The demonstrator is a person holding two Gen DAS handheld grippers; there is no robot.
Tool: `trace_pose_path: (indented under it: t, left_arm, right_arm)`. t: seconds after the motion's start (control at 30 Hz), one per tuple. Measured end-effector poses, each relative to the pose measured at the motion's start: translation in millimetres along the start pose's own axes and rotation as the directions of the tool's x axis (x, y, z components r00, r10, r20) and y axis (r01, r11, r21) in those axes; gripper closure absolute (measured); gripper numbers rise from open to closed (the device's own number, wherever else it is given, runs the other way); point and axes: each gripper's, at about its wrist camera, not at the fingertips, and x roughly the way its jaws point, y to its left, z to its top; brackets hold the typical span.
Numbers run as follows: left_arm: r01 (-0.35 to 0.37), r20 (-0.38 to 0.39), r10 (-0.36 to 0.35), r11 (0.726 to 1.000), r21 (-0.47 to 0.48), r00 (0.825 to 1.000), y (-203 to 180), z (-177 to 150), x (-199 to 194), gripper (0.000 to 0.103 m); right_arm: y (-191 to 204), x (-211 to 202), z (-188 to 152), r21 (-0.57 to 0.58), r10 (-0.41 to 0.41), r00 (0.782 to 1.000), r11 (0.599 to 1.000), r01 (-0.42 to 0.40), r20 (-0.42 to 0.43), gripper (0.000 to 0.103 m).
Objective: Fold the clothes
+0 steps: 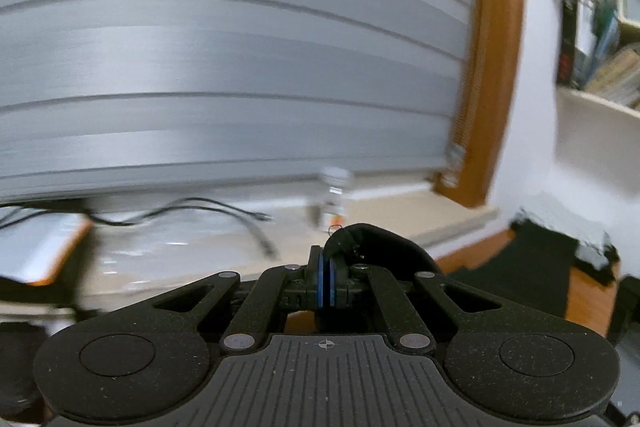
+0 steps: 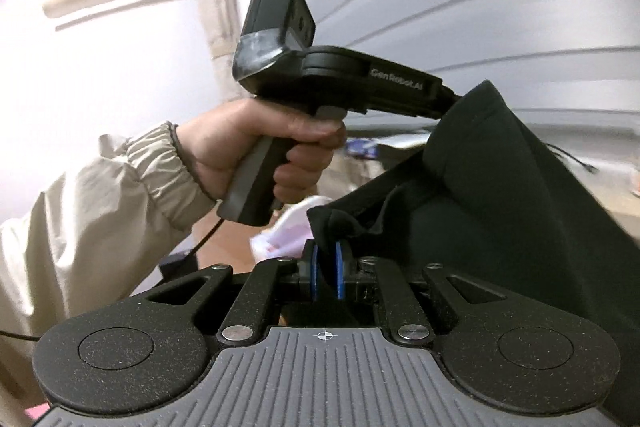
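Both grippers pinch a black fabric garment (image 2: 500,211) aloft.
Left gripper (image 1: 327,283) and right gripper (image 2: 327,273) clamp its edge; cloth drapes rightward before grey slatted blinds (image 1: 224,59); bottle (image 1: 334,199) behind.

Black garment (image 2: 500,195) — beige sleeve (image 2: 100,195) — grey striped blinds (image 1: 224,67)

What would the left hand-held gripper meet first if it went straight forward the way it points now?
Beyond the black garment that the left hand-held gripper already pinches, probably the small bottle on the ledge, then the grey blinds. Blur leaves depth uncertain.
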Motion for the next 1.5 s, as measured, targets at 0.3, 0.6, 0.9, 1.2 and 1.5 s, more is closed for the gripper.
trace_pose_path:
  t: [0.3,0.6,0.9,1.2,1.5]
  left_arm:
    - [-0.155,-0.099,0.143,0.980,-0.122,0.985,72.9,-48.7,-5.4,0.098]
    - [-0.308,-0.101,0.292,0.925,-0.224,0.951,117.8,-80.6,-30.1,0.028]
    - [-0.188,-0.032,0.186,0.954,-0.234,0.982,85.3,-86.0,-38.2,0.029]
    - [-0.166,-0.135,0.132,0.945,-0.281,0.982,82.9,-94.0,-3.4,0.066]
    - [-0.268,-0.079,0.257,0.933,-0.239,0.963,79.7,-87.7,-9.5,0.075]
  right_arm:
    - [27.1,96.0,-10.3,-0.024,0.028,0.995,0.999,-0.031,-0.100,0.092]
    - [20.4,114.7,-47.7,-0.021,0.007,0.972,1.000,-0.013,-0.236,0.064]
    - [6.1,116.4,-53.3,-0.096,-0.142,0.957,0.988,0.121,-0.253,0.060]
    - [-20.2,115.4,-65.1,-0.107,-0.207,0.934,0.977,0.183,-0.292,0.054]
    - [2.8,114.7,-69.9,-0.140,-0.056,0.936,0.990,0.007,-0.347,0.058]
